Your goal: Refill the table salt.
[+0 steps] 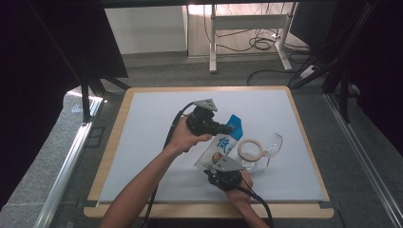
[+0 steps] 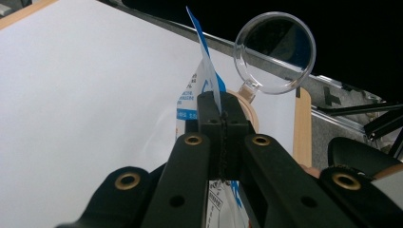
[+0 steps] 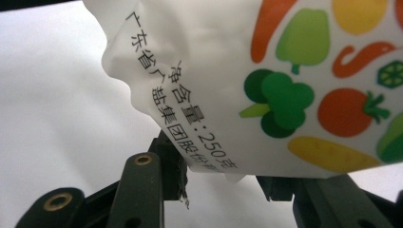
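A white and blue bag [image 1: 224, 145] printed with vegetables [image 3: 285, 95] is stretched between my two grippers above the white mat. My left gripper [image 1: 229, 128] is shut on the bag's thin blue top edge [image 2: 209, 71]; in the left gripper view its jaws [image 2: 221, 102] meet flat on that edge. My right gripper [image 1: 217, 165] is at the bag's lower end. In the right gripper view the bag's creased bottom corner fills the space between its jaws [image 3: 221, 178]. The left jaw touches the bag; the bag hides the tip of the other.
A tape ring [image 1: 249, 149] lies on the mat just right of the bag, with a clear plastic cup [image 1: 272, 142] [image 2: 275, 52] on its side beyond it. The white mat [image 1: 142, 142] has a wooden border. Black stands and cables surround the table.
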`<act>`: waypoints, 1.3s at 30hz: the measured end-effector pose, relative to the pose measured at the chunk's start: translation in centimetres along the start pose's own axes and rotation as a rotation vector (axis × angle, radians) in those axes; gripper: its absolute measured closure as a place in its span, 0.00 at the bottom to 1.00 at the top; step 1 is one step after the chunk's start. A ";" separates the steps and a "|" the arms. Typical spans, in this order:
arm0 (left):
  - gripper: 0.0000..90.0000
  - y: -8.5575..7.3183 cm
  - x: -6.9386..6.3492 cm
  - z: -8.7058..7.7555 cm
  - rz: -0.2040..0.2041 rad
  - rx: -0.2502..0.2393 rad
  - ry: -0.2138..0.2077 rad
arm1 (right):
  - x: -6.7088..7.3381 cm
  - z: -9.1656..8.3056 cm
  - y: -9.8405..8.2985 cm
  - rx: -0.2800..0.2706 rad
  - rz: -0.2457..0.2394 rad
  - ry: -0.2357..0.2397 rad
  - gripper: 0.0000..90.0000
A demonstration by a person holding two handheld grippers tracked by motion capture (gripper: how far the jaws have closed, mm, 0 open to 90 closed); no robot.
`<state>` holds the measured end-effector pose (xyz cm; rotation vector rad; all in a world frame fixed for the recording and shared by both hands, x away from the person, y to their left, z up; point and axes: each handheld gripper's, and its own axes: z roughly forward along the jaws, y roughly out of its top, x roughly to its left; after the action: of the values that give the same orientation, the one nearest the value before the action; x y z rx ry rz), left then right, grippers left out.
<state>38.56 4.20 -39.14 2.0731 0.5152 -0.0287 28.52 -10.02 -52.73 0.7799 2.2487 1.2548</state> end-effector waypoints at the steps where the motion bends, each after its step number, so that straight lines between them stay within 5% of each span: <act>1: 1.00 0.0 -0.1 0.1 -0.009 -0.005 -0.001 | 0.0 0.0 0.0 -0.003 0.003 -0.001 0.66; 39: 1.00 3.3 -0.1 3.0 0.036 0.081 -0.044 | -0.7 -1.1 0.4 -0.067 0.106 -0.057 0.67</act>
<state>40.24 0.18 -38.07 2.1555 0.4567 -0.0751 28.45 -10.98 -51.76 0.9088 2.1338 1.3324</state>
